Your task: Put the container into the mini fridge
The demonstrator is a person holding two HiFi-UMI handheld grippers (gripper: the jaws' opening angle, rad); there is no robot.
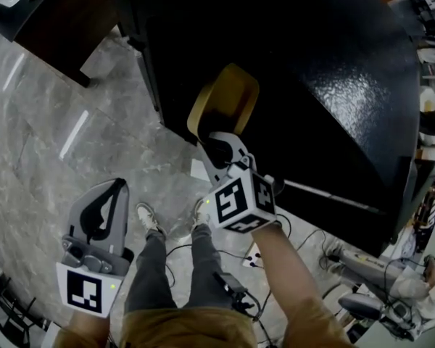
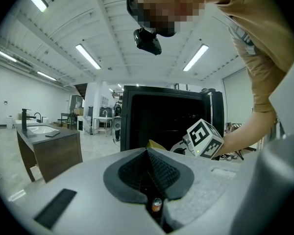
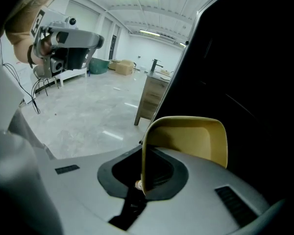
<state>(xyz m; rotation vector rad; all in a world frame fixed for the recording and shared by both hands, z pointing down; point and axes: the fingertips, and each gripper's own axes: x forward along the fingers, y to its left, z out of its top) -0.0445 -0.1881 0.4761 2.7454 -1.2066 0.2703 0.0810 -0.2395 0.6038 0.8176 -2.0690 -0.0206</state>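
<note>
Just before the mini fridge (image 1: 312,85) — right tongs (image 3: 143,180) clamped on the rim of the yellow container (image 3: 186,138), which stands up beyond them, dark fridge front dead ahead. Low and farther back, the left tongs (image 2: 148,168) hang with pads together, empty — the right's move, I'd say.

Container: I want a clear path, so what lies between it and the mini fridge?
Nothing visible: in the right gripper view the yellow container, held by the right gripper, faces the dark mini fridge with no object between.
</note>
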